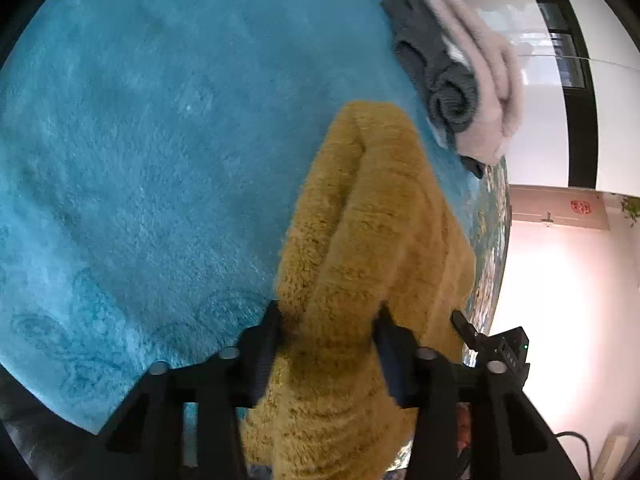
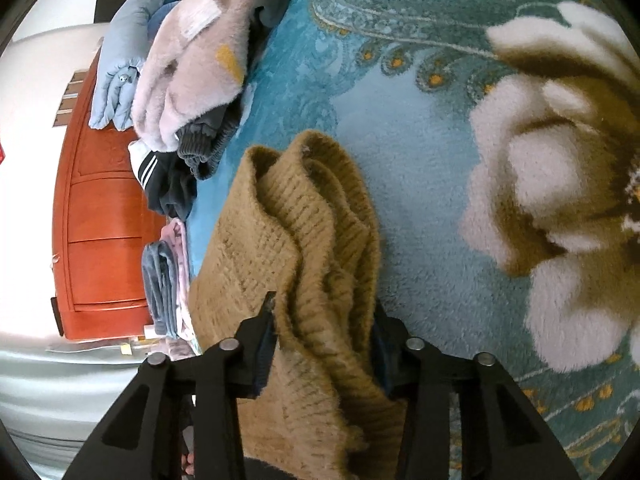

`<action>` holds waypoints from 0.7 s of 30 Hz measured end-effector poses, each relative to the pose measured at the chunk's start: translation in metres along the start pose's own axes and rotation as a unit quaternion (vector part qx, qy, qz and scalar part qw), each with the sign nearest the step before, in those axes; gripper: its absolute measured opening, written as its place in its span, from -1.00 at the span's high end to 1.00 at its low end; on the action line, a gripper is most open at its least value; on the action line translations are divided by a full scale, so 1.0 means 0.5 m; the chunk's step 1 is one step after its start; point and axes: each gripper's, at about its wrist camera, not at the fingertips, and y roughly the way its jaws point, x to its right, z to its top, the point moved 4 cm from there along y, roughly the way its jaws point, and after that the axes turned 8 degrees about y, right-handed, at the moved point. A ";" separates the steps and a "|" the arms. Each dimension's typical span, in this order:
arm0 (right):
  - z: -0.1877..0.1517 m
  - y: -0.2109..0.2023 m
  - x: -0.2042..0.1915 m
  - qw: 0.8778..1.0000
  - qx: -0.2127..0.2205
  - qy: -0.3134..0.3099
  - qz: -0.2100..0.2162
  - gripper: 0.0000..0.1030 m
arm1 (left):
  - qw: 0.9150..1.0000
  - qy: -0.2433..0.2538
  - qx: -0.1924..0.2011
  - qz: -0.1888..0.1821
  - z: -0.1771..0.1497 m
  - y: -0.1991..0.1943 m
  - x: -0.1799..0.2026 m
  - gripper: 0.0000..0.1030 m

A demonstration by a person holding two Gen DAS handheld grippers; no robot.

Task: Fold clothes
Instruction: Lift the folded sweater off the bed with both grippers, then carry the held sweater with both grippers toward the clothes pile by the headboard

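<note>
Lower part of the mustard knit sweater (image 1: 360, 240) cut off by the bottom edge in both views. Inner pads of the left claw (image 1: 326, 320) buried in its fuzzy folds; same for the right claw (image 2: 324, 316). Pile of folded clothes (image 2: 192, 60) clipped at the top edge, lower layers covered by the pink fleece (image 1: 480, 64). Red cabinet (image 2: 104, 208) partly hidden behind the pile.

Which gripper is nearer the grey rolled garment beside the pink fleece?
Left, probably. The left gripper, clamped on the mustard sweater, has the grey roll just beyond the sweater; the right gripper sees the pile farther off.
</note>
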 end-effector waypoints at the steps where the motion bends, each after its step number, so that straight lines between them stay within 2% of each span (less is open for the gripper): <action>1: -0.001 -0.003 -0.004 1.000 0.001 0.000 0.004 0.27 | 1.000 0.004 0.006 -0.001 -0.001 -0.006 0.004 0.32; 9: -0.017 -0.028 -0.089 0.998 0.000 -0.049 0.041 0.33 | 0.997 0.055 0.053 -0.025 -0.011 -0.084 0.049 0.37; 13: -0.027 -0.030 -0.165 0.995 -0.006 -0.085 0.058 0.33 | 0.994 0.052 0.089 -0.046 0.009 -0.143 0.058 0.37; 21: -0.045 0.035 -0.427 0.976 -0.046 -0.187 0.099 0.33 | 0.978 0.038 0.192 -0.076 0.078 -0.341 0.033 0.37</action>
